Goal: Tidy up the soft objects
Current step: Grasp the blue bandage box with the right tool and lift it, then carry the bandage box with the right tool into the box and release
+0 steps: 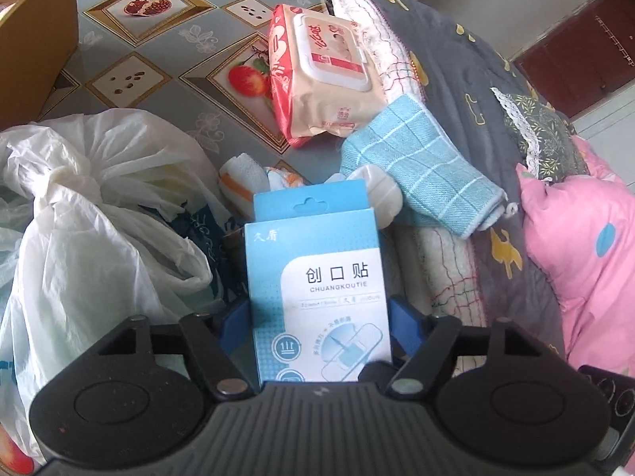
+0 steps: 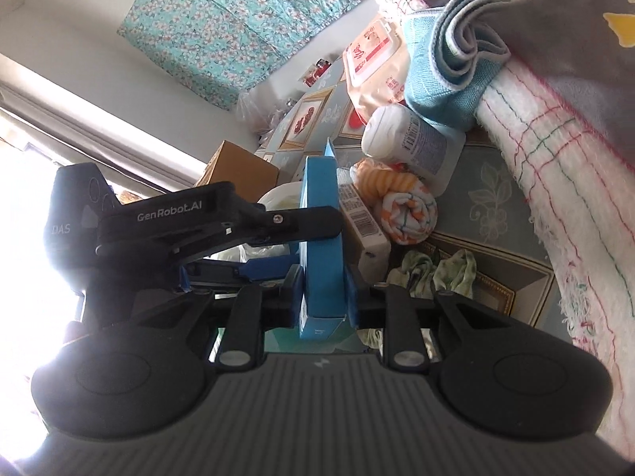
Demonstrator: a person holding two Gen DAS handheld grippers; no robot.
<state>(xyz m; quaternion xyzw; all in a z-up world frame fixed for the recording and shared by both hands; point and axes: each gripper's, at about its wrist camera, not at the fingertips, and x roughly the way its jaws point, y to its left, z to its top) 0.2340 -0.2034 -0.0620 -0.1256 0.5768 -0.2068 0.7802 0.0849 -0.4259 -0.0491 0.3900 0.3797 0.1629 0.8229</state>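
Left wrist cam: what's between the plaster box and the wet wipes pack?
In the left wrist view, between the plaster box and the wet wipes pack lie a rolled orange-and-white cloth, a white bottle and the blue checked towel.

blue bandage box, upright, beside rolled towel

Soft cloth, shiny plastic, smooth card

The blue towel is woven cloth; the white bags are crinkly plastic; the blue box is smooth card.

Soft daylight; the window blows out to white glare at the right wrist view's left. Fisheye bends edges, corners vignette dark, slight softness throughout.
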